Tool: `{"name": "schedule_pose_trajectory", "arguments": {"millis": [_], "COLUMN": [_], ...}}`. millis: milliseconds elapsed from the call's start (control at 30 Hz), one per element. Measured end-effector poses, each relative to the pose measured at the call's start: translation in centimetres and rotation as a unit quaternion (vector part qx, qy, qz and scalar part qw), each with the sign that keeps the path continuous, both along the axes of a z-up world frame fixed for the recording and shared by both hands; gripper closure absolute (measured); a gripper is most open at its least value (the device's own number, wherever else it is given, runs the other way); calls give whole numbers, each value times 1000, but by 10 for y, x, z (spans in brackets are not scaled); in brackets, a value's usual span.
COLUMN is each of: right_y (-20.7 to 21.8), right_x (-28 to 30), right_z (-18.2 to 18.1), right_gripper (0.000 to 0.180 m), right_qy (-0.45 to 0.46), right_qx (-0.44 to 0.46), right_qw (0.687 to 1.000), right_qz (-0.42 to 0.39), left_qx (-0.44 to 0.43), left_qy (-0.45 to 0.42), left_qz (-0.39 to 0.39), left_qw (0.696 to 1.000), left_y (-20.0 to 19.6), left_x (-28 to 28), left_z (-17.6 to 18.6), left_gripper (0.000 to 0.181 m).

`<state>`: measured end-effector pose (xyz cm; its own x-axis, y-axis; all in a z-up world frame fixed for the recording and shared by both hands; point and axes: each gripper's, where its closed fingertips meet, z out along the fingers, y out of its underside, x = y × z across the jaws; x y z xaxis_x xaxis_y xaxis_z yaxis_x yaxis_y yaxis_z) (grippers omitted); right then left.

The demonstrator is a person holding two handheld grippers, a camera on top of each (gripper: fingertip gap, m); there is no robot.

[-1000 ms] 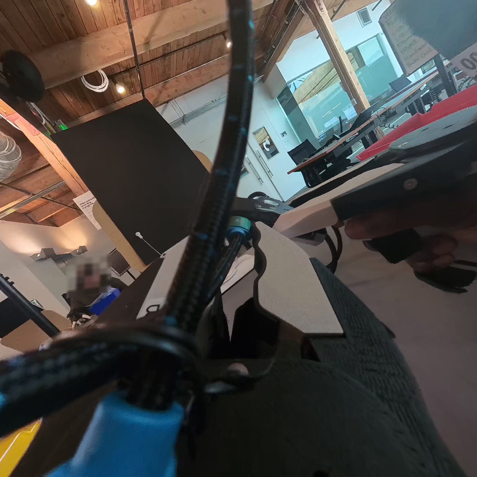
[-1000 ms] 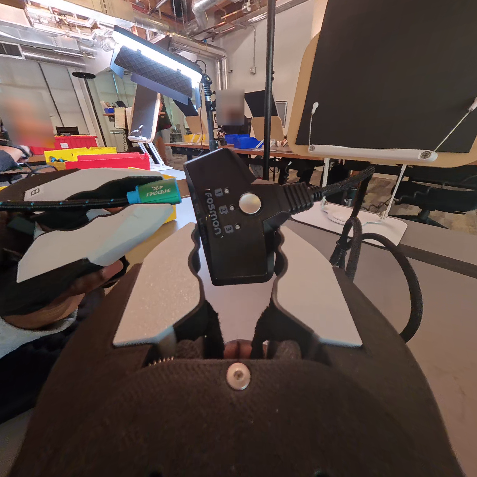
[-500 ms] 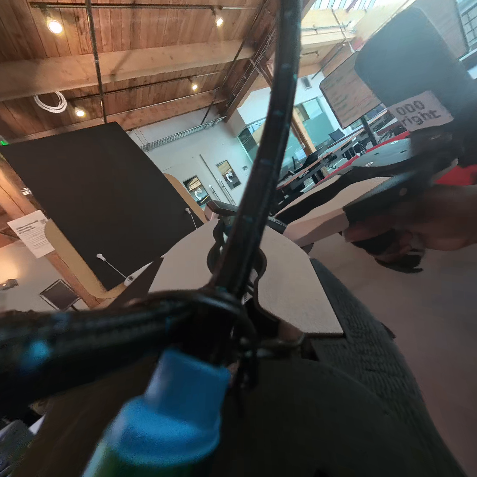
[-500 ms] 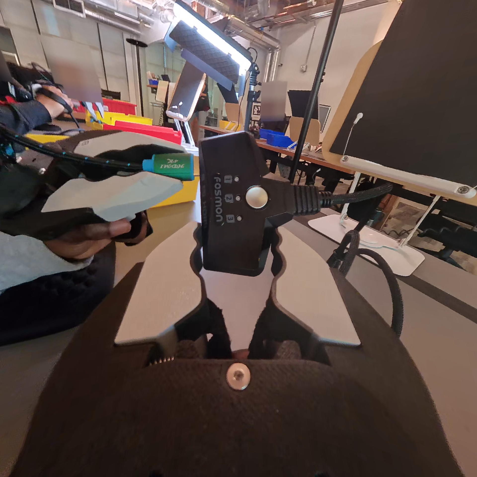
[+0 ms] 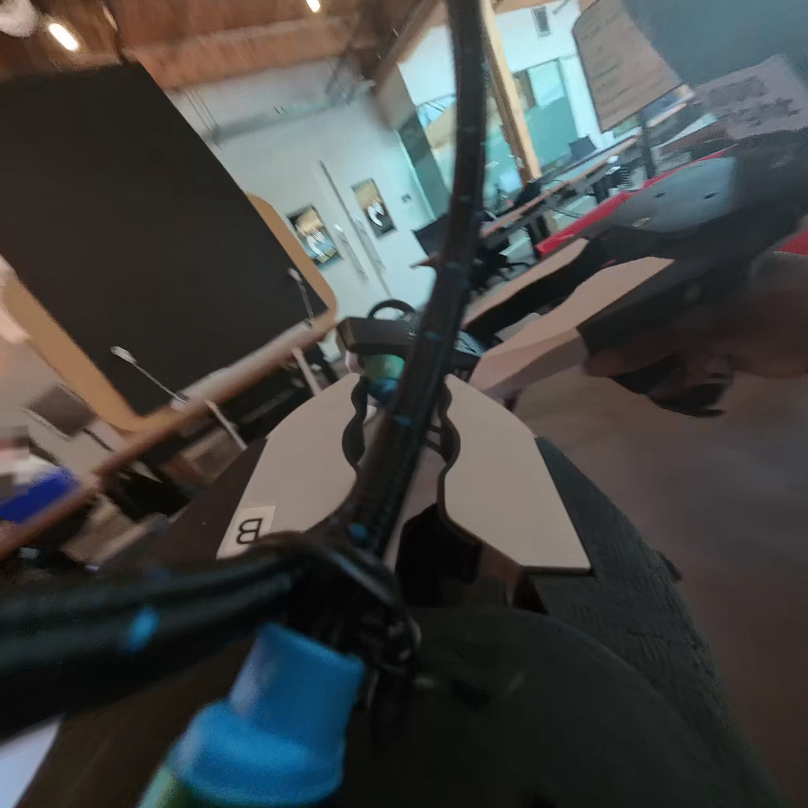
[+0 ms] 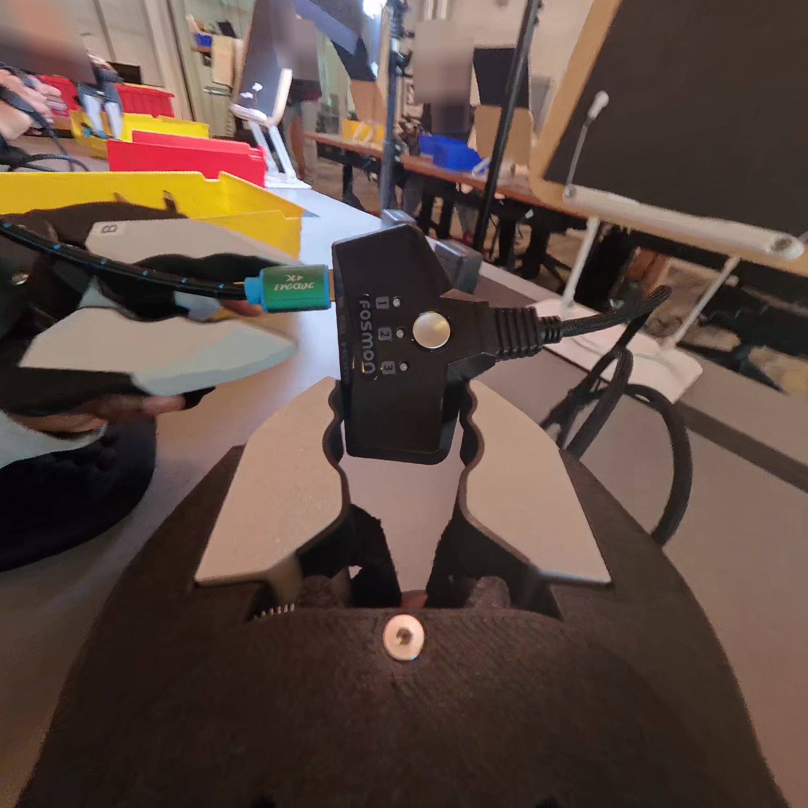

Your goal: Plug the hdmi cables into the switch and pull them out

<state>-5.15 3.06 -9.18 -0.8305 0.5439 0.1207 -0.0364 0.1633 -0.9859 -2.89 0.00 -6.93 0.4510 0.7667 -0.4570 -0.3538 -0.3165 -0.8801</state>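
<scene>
Green plug at the switch's edge

Left wrist view, blurred: the left gripper (image 5: 400, 395) has its fingers (image 5: 306, 459) closed around a black braided HDMI cable (image 5: 454, 245), its green plug (image 5: 382, 365) pointing at the black switch (image 5: 376, 334) just ahead; the right gripper (image 5: 516, 350) shows at right. Right wrist view: the right gripper (image 6: 400, 395) has its fingers (image 6: 284, 472) clamped on the switch (image 6: 393, 371), held up above the grey table (image 6: 721, 524); the left gripper (image 6: 210, 306) holds the cable (image 6: 131, 271) with the green plug (image 6: 295, 288) at the switch's left edge, its metal tip entering a port. Yellow bins (image 6: 144, 196) sit behind.
</scene>
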Motion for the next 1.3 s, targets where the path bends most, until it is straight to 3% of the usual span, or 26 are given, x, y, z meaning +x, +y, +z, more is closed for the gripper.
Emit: {"name": "schedule_pose_trajectory", "arguments": {"millis": [67, 200, 500, 567, 700, 800, 900, 1067, 1133, 1200, 1300], "right_y": [13, 43, 44, 49, 65, 78, 81, 78, 77, 76, 76], "right_x": [-13, -33, -29, -30, -45, -49, -44, -39, -39, -38, -35], "right_z": [-3, -35, -69, -78, -78, -84, -100, -104, -105, -105, -105], "right_gripper": [128, 127, 127, 127, 131, 132, 132, 132, 132, 132, 132], "right_qy": [-21, -94, -184, -201, -201, -215, -220, -194, -185, -180, -167], "right_qx": [13, 92, 140, 160, 148, 159, 222, 278, 286, 293, 320], "right_qw": [999, 989, 971, 964, 961, 955, 943, 933, 932, 931, 924], "right_qz": [-30, -67, -60, -69, -116, -126, -119, -124, -124, -126, -126], "left_qx": [33, 124, 71, 64, 105, 196, 272, 273, 243, 179, 106], "left_qy": [-50, -58, -63, -91, -123, -56, -11, 13, -14, -101, -265], "left_qz": [-26, -32, 21, -19, -180, -228, -205, -166, -153, -109, -153], "left_qw": [998, 990, 995, 994, 970, 952, 940, 947, 958, 972, 946], "left_y": [0, -18, -22, -10, 14, -1, -31, -40, -31, -20, 15], "left_x": [0, -1, -7, -4, 27, 43, 41, 35, 29, 10, 7], "left_z": [-5, 13, 1, -5, 4, 39, 59, 60, 49, 16, -37], "left_gripper": [143, 133, 127, 125, 128, 128, 129, 130, 135, 141, 145]}}
